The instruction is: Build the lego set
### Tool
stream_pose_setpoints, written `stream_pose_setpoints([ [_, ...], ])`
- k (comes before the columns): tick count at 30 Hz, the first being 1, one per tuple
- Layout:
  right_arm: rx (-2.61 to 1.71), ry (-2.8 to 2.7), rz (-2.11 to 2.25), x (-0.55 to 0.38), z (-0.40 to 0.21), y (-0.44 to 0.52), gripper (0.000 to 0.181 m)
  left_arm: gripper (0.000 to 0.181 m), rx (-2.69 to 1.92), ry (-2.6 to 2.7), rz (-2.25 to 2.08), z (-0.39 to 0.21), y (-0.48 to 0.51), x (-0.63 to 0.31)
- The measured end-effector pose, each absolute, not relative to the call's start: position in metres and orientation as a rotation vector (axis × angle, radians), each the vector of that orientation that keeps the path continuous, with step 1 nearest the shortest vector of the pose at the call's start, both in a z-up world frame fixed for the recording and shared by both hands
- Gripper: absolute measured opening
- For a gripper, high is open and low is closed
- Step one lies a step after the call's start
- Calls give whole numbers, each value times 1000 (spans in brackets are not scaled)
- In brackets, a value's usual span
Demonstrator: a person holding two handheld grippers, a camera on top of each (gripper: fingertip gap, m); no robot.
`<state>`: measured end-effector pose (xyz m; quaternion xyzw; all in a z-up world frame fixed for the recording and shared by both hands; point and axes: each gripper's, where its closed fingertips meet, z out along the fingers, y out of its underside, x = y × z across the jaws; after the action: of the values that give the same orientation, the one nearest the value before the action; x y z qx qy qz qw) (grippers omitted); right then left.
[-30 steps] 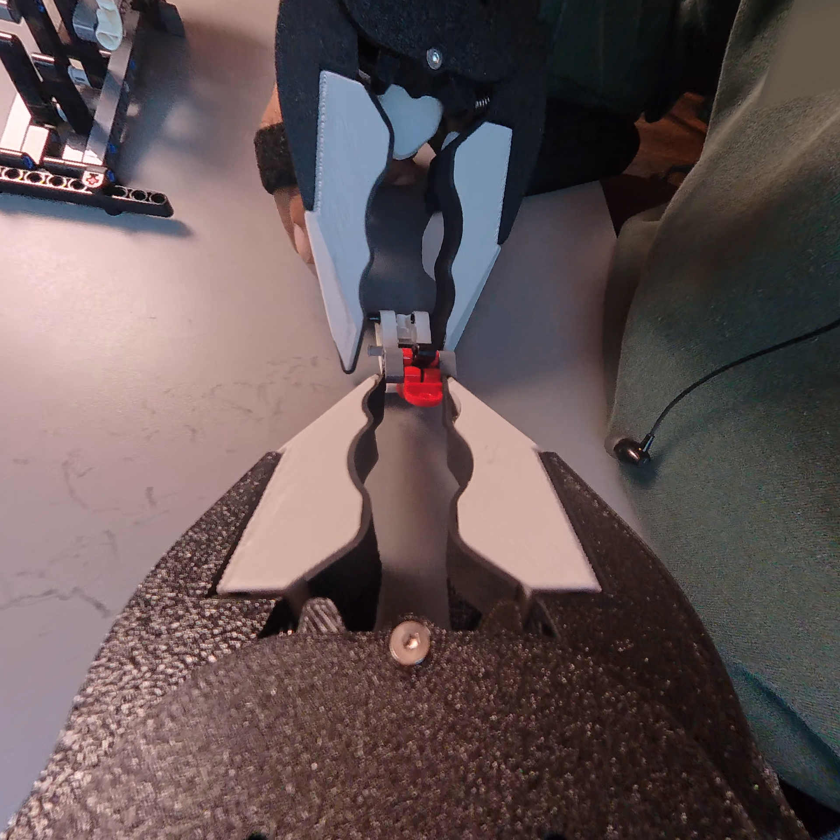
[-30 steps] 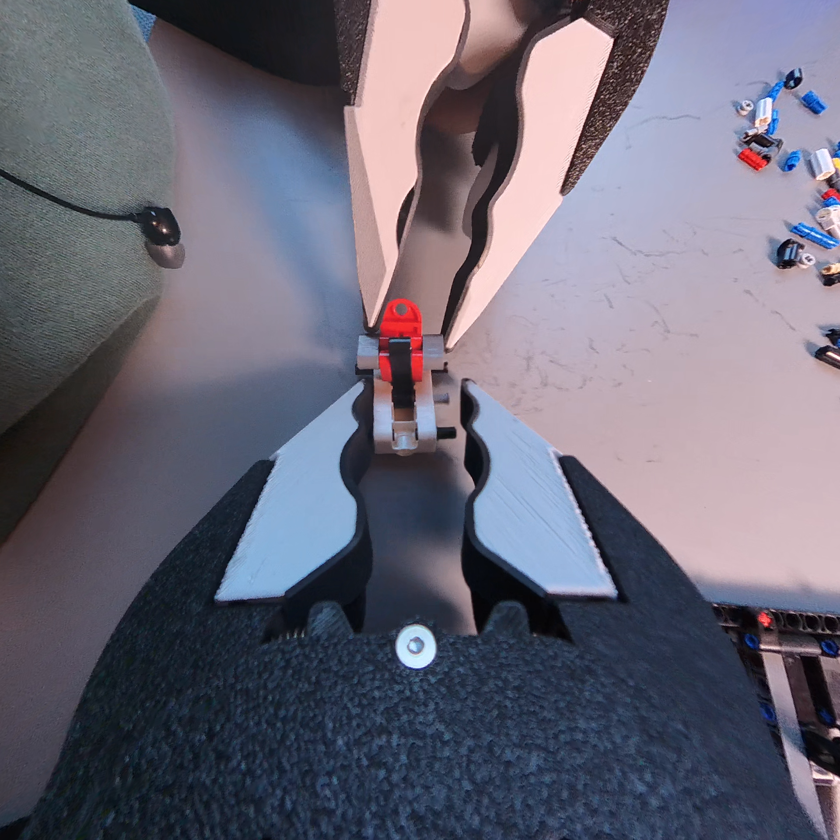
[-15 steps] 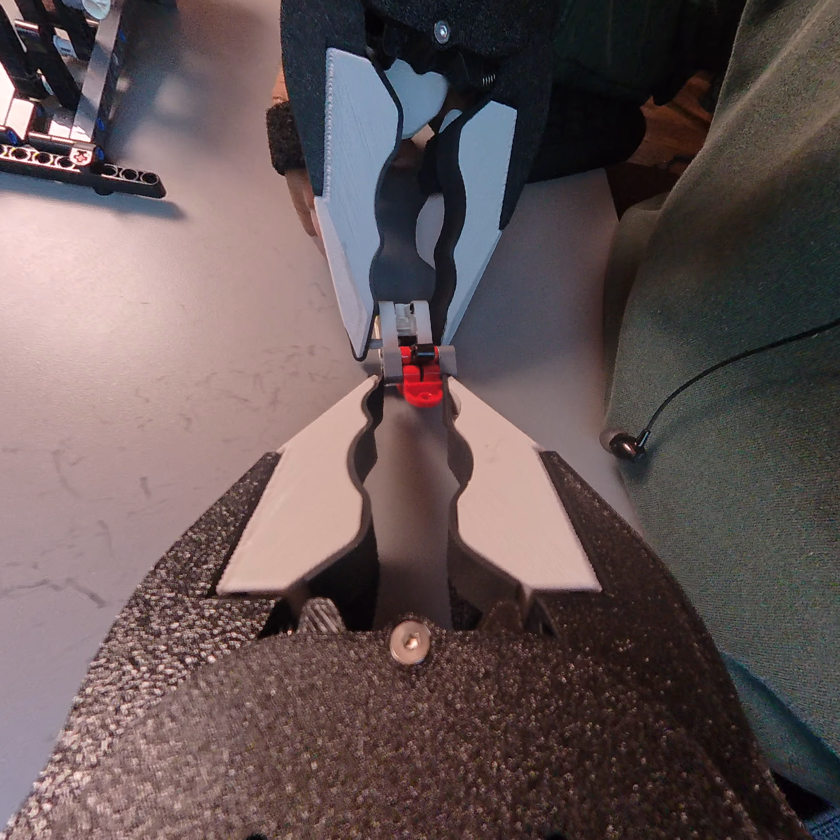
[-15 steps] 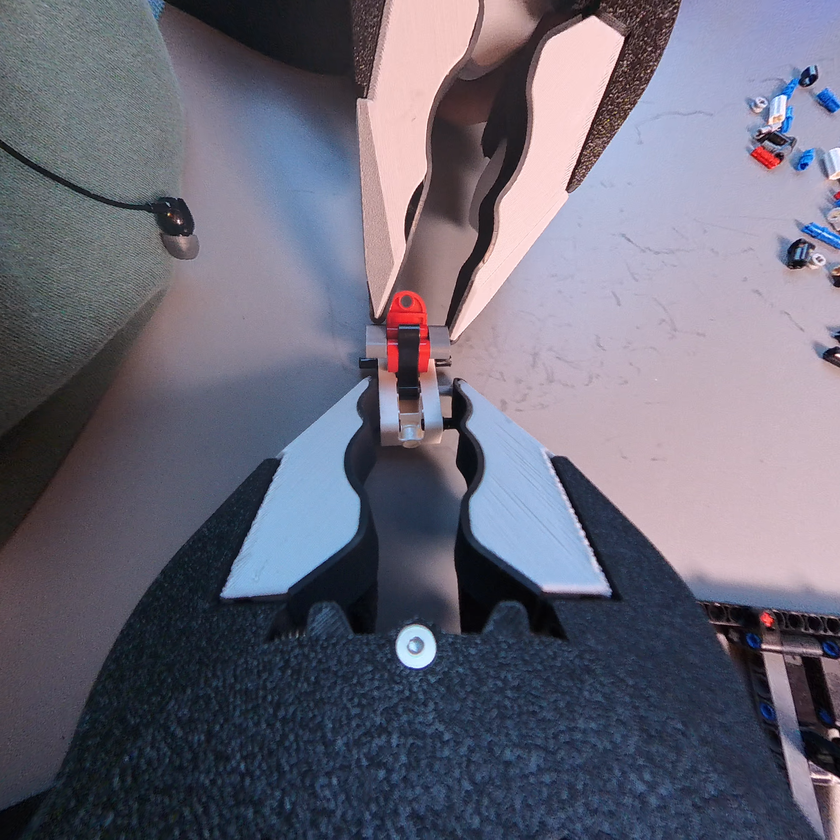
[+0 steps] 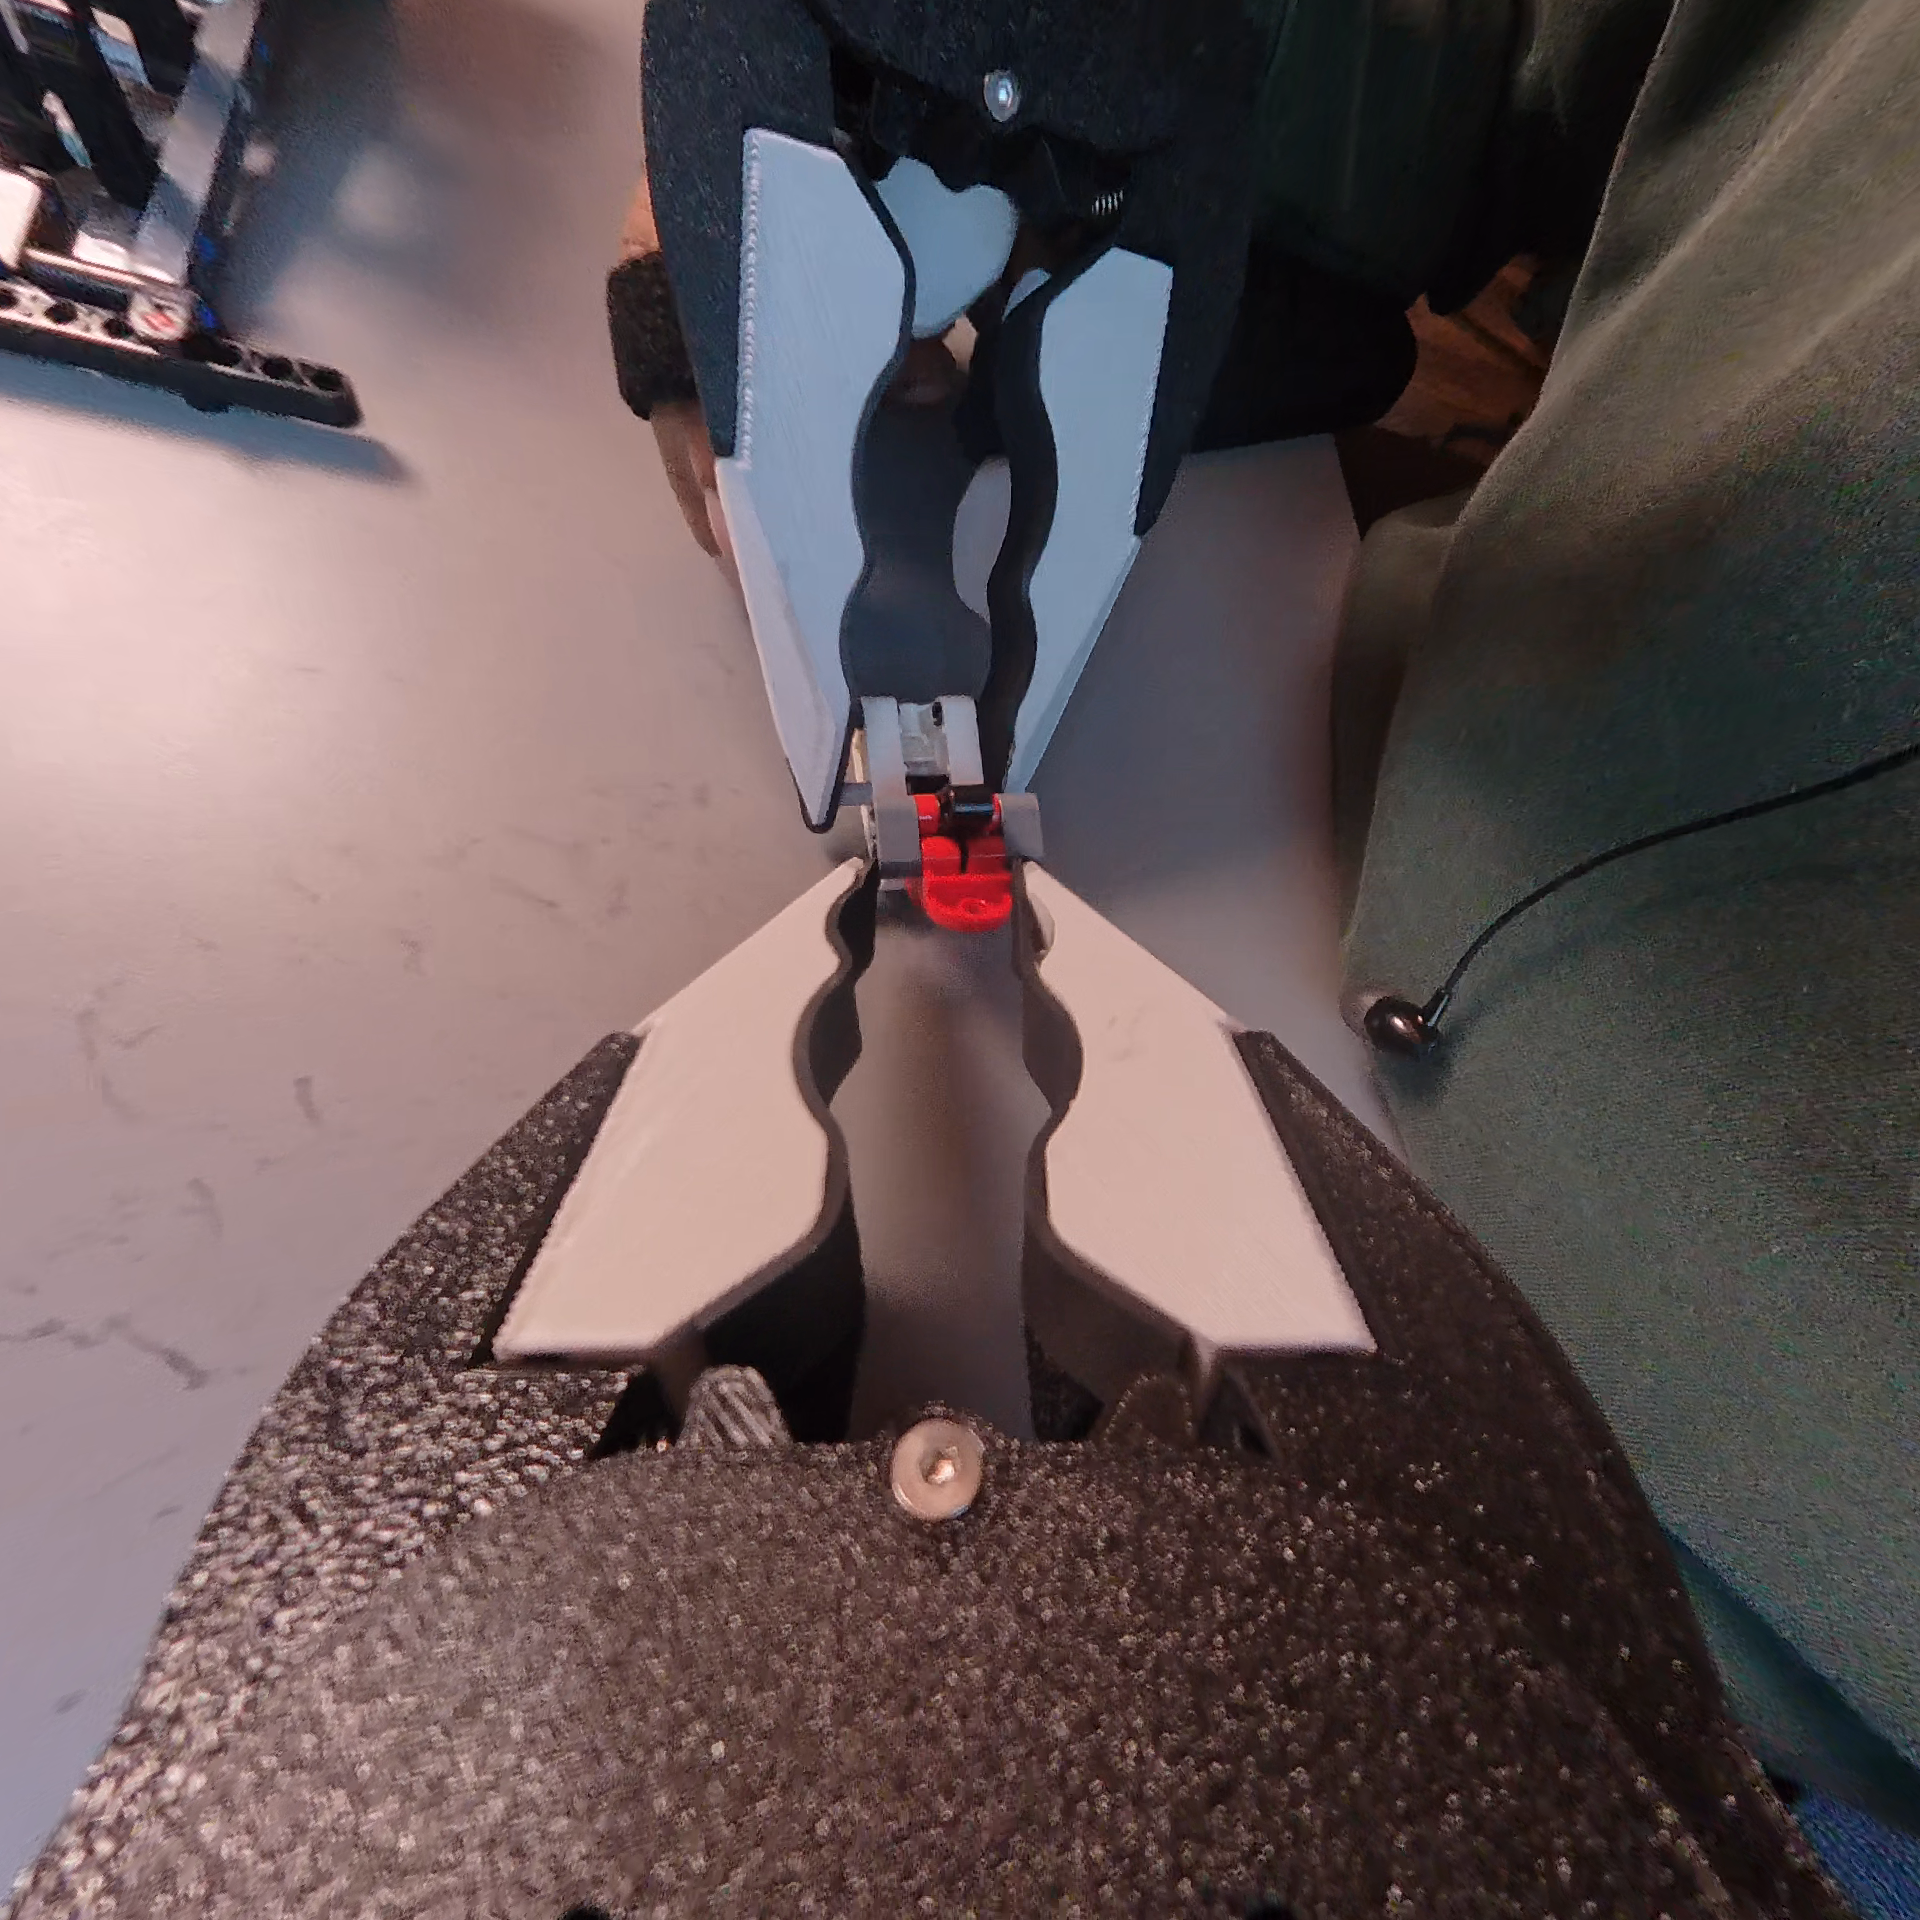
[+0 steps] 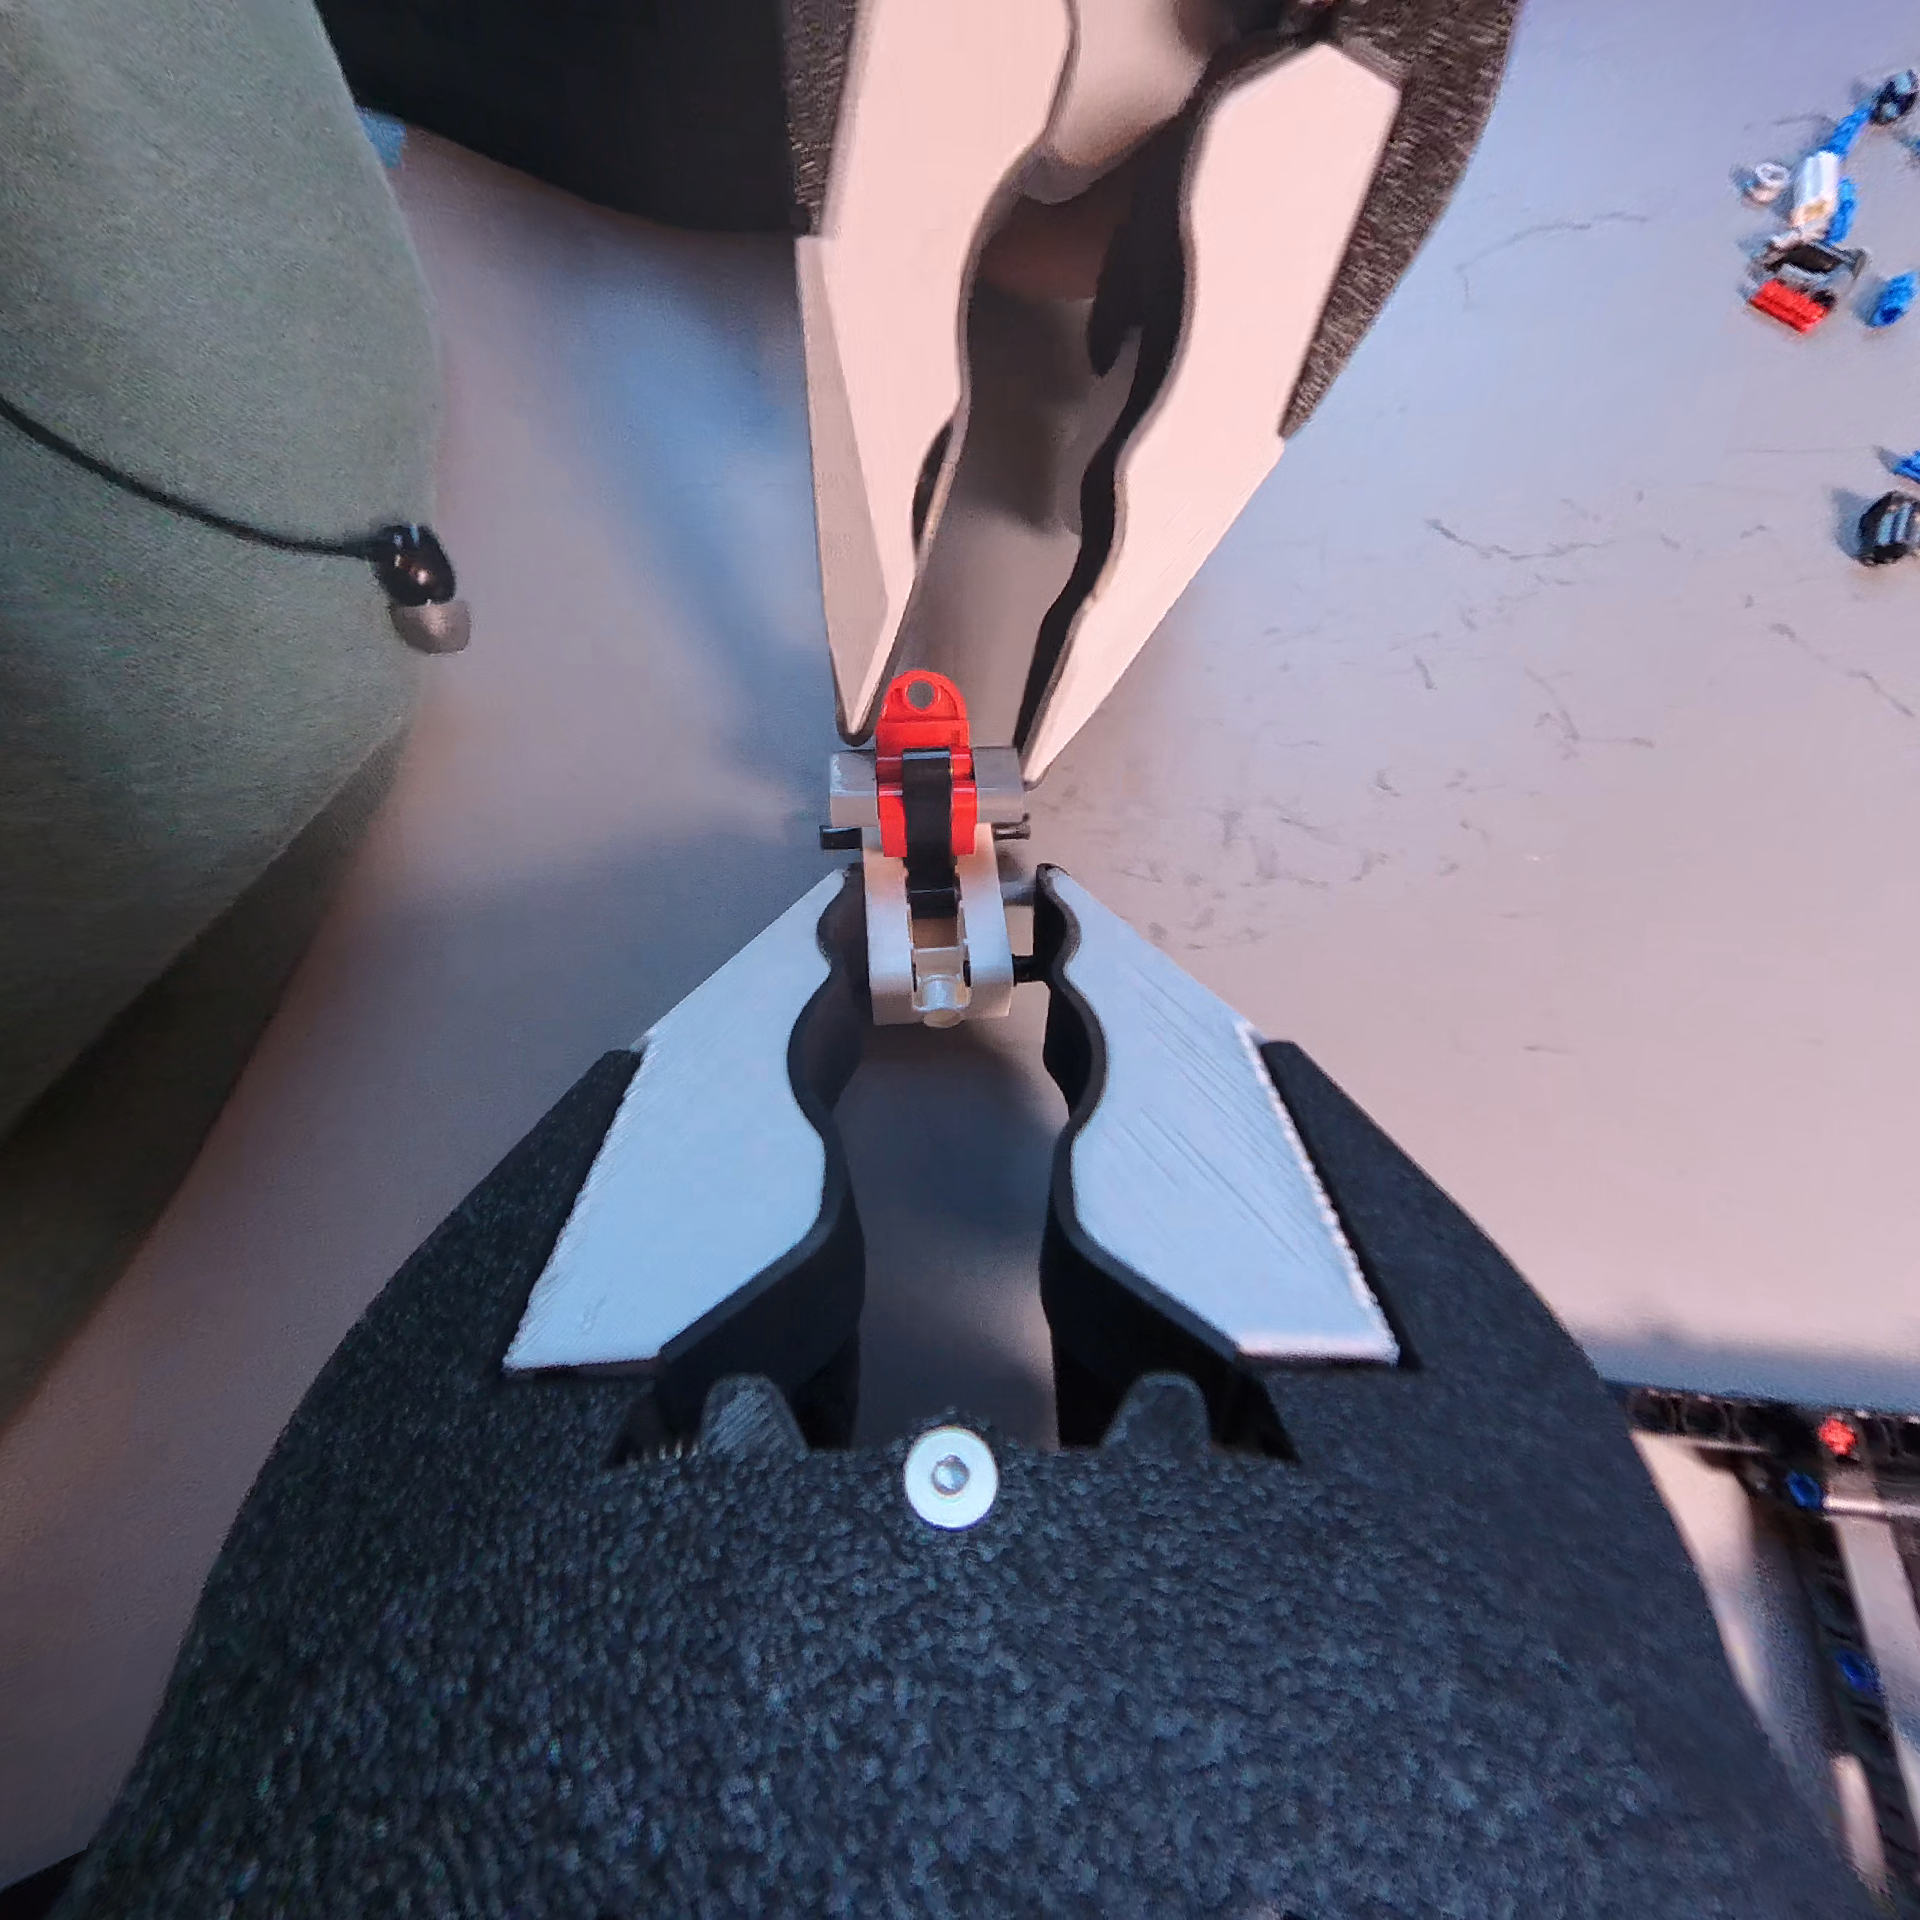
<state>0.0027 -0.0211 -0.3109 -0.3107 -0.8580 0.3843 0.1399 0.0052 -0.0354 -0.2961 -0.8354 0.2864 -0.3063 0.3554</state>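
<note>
**Clearly a light, stiff sub-assembly, pinched from both ends**

Clearly small and rigid, the sub-assembly (image 5: pixel 940 821) is seen at the centre of both views, held above the grey worktop (image 5: pixel 312 727) between two opposed grippers. At the upper left of the left wrist view, part of the built frame (image 5: pixel 156 312) is seen lying on the worktop. The left gripper (image 5: pixel 940 883) has its fingers closed almost fully onto the red piece (image 5: pixel 961 883) and grey crossbar. The right gripper (image 6: pixel 940 935) is likewise nearly closed, its fingers (image 6: pixel 1143 1143) gripping the light grey forked piece (image 6: pixel 935 966). At the upper right of the right wrist view, loose parts (image 6: pixel 1808 239) are scattered.

Judging by its size and plastic make, the sub-assembly is expected to be very light, hard and smooth, so slipping or twisting between the fingers is likely. Its pinned joints could be pulled apart or pivoted under uneven force. Hold is best taken on flat opposite faces, close to the joint being pressed.

No brand, label or legible writing can be made out.
</note>
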Motion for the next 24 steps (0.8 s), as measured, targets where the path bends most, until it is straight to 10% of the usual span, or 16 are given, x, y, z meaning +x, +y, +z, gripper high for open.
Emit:
stream_pose_setpoints([
  [8,-1560,-2077,2043,-13,-254,-15,31,49,-1926,768,-504,-259,-21,-1],
  [14,-1594,-2017,2235,-7,-237,-27,32,14,-1854,788,-382,-248,-20,-3],
  [24,-1251,-1923,2183,-1,-197,-23,46,8,-1689,683,-475,-215,-26,-5],
])
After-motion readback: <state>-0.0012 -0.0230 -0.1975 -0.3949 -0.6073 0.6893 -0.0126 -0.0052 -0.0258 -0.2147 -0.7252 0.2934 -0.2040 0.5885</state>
